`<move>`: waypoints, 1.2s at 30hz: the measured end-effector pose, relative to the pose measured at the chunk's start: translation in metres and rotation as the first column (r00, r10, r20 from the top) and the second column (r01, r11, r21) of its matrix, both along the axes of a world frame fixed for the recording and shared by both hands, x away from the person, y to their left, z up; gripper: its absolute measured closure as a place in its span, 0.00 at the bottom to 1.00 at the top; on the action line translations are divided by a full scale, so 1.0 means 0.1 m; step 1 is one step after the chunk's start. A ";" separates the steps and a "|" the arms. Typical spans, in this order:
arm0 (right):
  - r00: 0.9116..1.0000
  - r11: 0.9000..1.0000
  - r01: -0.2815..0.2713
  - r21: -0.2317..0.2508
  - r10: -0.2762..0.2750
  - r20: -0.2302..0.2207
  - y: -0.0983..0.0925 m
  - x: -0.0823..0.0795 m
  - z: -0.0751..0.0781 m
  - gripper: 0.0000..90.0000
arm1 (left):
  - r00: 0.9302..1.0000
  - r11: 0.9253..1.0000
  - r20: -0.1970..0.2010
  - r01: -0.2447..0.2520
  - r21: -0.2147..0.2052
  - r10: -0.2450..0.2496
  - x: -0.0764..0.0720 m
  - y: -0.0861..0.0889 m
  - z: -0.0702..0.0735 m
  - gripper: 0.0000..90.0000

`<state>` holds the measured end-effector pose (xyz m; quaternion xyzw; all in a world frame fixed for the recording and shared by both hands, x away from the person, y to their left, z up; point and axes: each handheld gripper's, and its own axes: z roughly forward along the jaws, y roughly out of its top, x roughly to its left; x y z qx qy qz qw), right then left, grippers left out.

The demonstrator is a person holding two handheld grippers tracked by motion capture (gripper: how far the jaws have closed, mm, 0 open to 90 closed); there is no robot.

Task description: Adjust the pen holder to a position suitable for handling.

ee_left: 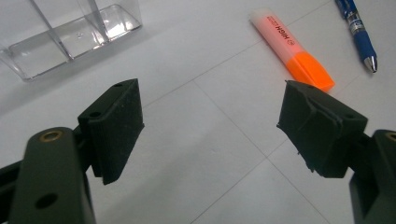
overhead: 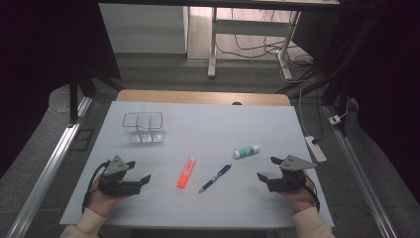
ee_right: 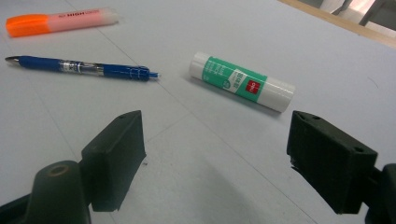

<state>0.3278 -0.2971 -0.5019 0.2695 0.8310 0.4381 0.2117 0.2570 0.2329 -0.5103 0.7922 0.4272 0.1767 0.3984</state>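
An orange highlighter (overhead: 186, 172) (ee_left: 292, 48) (ee_right: 60, 21), a blue pen (overhead: 215, 178) (ee_left: 358, 32) (ee_right: 81, 67) and a green-and-white glue stick (overhead: 246, 151) (ee_right: 242, 81) lie on the white table sheet (overhead: 208, 129). A clear plastic organizer (overhead: 144, 127) (ee_left: 70, 35) stands empty at the back left. My left gripper (overhead: 138, 172) (ee_left: 210, 126) rests at the front left, open, jaws empty, pointing toward the highlighter. At the front right my right gripper (overhead: 269, 168) (ee_right: 219, 158) is open too, nothing between its jaws, the glue stick just ahead of it.
The sheet covers a wooden table whose far edge (overhead: 203, 96) shows. A power strip (overhead: 315, 148) with a cable lies just off the right edge. Desk legs (overhead: 213, 44) and cables stand on the floor beyond.
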 end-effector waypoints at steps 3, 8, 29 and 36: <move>1.000 1.000 0.001 -0.002 -0.001 -0.003 0.00 0.00 0.00 0.22 | 1.000 1.000 0.009 -0.006 -0.004 0.006 0.00 0.01 0.00 0.24; 1.000 1.000 0.001 0.003 -0.001 -0.002 0.00 -0.01 0.00 0.22 | 1.000 1.000 0.010 0.000 -0.001 0.000 -0.01 0.00 0.01 0.24; 1.000 1.000 -0.007 0.006 0.007 -0.010 0.00 -0.01 -0.01 0.23 | 1.000 1.000 0.005 -0.003 0.007 0.003 0.01 0.01 0.02 0.25; 1.000 1.000 -0.008 0.014 0.008 -0.019 0.00 0.00 -0.02 0.23 | 1.000 1.000 0.001 0.006 0.008 -0.006 0.06 -0.03 0.04 0.26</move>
